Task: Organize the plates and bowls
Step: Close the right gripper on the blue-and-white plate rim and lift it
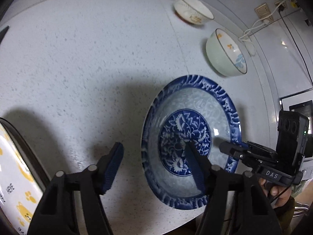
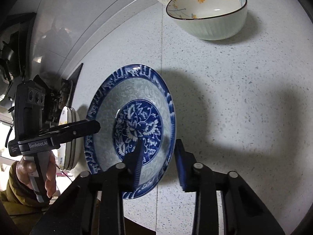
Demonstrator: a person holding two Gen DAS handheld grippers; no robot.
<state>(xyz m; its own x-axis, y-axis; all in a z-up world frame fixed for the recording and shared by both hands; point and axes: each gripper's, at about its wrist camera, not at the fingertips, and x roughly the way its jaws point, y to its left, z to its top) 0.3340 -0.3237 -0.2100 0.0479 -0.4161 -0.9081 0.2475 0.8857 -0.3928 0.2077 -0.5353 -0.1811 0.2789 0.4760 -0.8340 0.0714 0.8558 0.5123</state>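
Clamping onto the right rim of the blue-and-white plate [image 2: 137,90], the right gripper [image 2: 159,144] is gripping it with one pad inside the dish and one outside. The left gripper [image 1: 153,145] is straddling the left rim with its jaws apart, outer pad hanging clear of the edge.

The plate is looking pretty fancy: a dark blue wavy border, a pale patterned band and a blue flower medallion in the middle. It's sitting by the near edge of the speckled counter [image 1: 78,58].

A pale green bowl [image 2: 207,11] with orange flowers and a white bowl [image 1: 192,7] are standing farther back, well apart from the plate. A stack of white plates [image 2: 68,137] is crowding in just left of it.
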